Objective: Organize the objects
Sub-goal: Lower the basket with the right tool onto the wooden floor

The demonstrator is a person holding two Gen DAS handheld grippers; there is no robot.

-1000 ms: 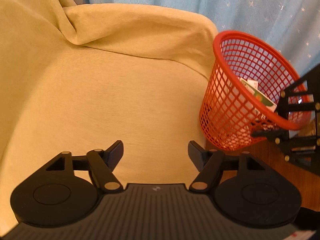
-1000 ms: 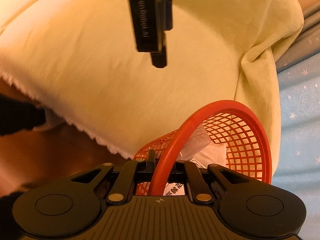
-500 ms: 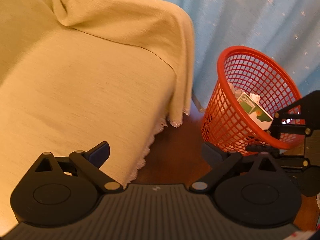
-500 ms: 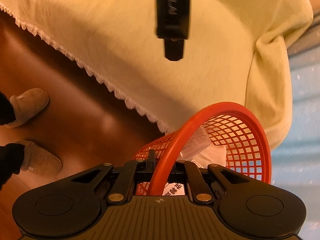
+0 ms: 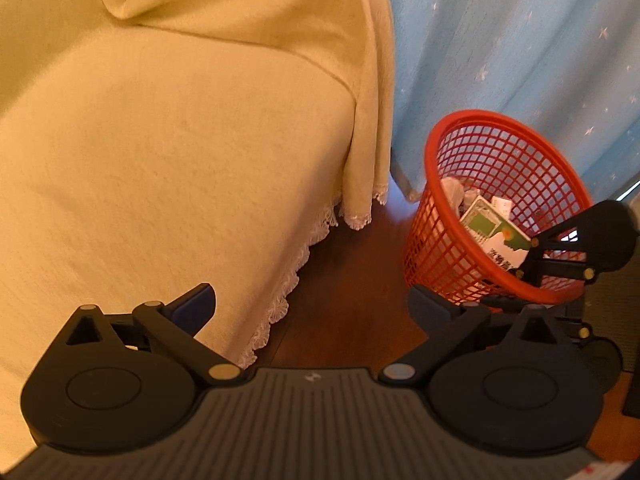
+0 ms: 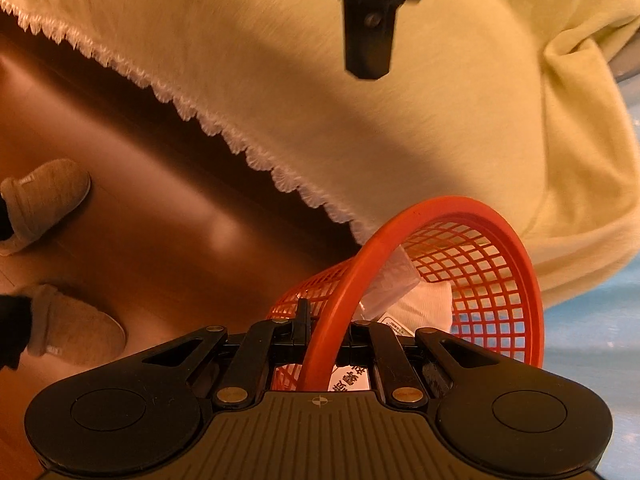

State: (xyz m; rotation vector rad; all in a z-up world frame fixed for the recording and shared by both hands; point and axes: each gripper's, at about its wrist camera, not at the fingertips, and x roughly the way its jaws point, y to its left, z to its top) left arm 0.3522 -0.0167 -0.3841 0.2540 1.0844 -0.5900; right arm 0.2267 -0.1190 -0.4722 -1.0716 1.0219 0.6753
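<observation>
Now my right gripper [image 6: 326, 344] pinches the rim of the red basket [image 6: 496, 280] tight, while my left gripper [image 5: 312, 304] hangs wide apart beside the yellow blanket [image 5: 180, 160].

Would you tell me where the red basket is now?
The red basket sits right in the left-wrist view, between the bedspread and the curtain.
</observation>
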